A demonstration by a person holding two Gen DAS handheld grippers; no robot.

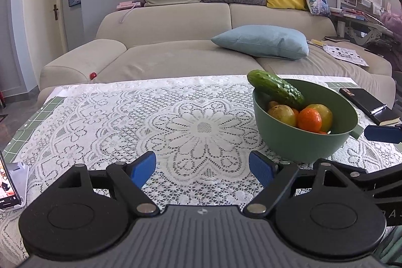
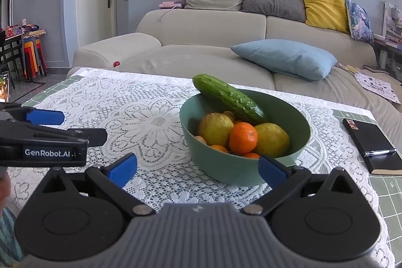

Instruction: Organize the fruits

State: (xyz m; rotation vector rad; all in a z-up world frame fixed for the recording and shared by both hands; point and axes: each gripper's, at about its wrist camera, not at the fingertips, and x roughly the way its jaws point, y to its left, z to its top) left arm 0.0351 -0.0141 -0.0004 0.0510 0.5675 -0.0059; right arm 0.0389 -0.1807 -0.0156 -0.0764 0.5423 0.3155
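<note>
Green bowl [image 2: 245, 167] sits toward the bench's right edge, holding pears, oranges [image 2: 243, 138] and a cucumber [image 2: 227, 96] propped on its rim. Left tool [image 1: 202, 168] and right tool [image 2: 197, 171] hover near it, jaws apart, holding nothing, apparently ready to pick.

Desk covering: white lace cloth [image 2: 150, 122] over green grid mat [image 2: 384, 195]. Black notebook [image 2: 371, 145] carried a pen [image 2: 379, 152]. Beige sofa [image 2: 206, 42] held blue pillow [image 2: 286, 58] and yellow cushion [image 2: 325, 4].
</note>
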